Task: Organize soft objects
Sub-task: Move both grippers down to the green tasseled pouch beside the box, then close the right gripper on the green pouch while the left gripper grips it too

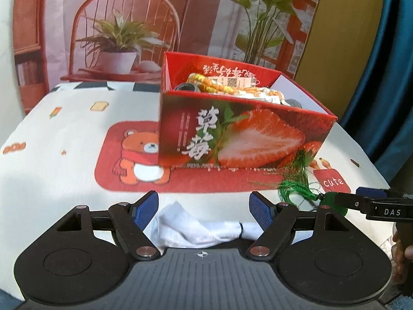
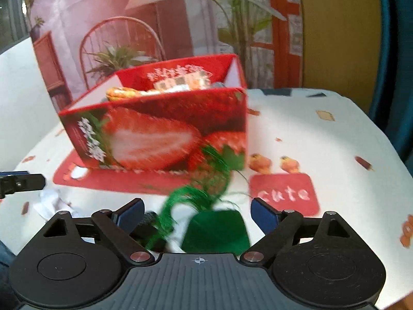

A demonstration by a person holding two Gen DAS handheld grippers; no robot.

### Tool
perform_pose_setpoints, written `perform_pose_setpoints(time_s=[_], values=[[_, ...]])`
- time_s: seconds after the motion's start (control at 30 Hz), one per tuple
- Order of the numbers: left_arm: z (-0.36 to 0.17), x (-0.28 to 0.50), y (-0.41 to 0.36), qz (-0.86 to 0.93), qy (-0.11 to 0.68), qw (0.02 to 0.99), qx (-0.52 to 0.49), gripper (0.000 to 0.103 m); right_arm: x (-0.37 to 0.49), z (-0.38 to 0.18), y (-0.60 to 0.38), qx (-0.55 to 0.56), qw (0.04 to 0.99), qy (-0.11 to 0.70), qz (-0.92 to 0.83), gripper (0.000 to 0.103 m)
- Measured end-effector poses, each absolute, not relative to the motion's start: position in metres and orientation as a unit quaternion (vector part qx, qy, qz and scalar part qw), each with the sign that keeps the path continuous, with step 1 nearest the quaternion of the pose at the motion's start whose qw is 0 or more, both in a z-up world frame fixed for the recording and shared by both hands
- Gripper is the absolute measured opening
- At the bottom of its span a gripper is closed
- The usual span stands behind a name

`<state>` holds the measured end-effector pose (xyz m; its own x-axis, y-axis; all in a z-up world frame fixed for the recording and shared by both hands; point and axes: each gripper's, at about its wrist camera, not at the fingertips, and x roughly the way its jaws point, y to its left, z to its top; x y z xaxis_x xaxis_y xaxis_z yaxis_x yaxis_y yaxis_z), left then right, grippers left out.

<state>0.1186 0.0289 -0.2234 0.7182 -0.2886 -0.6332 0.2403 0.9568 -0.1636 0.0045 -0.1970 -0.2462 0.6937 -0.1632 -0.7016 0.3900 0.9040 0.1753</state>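
Standing landmark: strawberry box (image 1: pixel 232 131), open-topped, on the bear-print tablecloth (image 1: pixel 64 129), with orange-patterned soft items (image 1: pixel 219 85) inside.
Left gripper (image 1: pixel 204 208): jaws wide apart, pressing on nothing.
White cloth (image 1: pixel 196 227): crumpled on the tablecloth in front of the box, between the left blue pads, apart from both.
Right gripper (image 2: pixel 197 213): jaws spread, gripping nothing.
Green tassel ornament (image 2: pixel 214 227): before the box's right front corner, lying between the right jaws, its threads reaching the box.

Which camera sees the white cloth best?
The left wrist view: the white cloth lies sharp and nearly whole between its open gripper's fingers. The right wrist view catches only a blurred scrap at its left edge.
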Motion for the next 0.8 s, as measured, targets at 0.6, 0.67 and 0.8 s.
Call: perform_pose_setpoints(time_s=[0.6,0.67,0.8], values=[[-0.245,0.124,0.036,-0.138,0.364,0.92,-0.056,0.078,0.003,-0.282,-0.213,0.237,0.881,0.384,-0.14,0.059],[-0.244,0.123,0.034,-0.142,0.363,0.919,-0.054,0.078,0.008,-0.283,-0.21,0.236,0.883,0.385,-0.13,0.059],[-0.245,0.124,0.034,-0.142,0.364,0.919,-0.057,0.078,0.026,-0.284,-0.204,0.228,0.888,0.388,-0.095,0.059]])
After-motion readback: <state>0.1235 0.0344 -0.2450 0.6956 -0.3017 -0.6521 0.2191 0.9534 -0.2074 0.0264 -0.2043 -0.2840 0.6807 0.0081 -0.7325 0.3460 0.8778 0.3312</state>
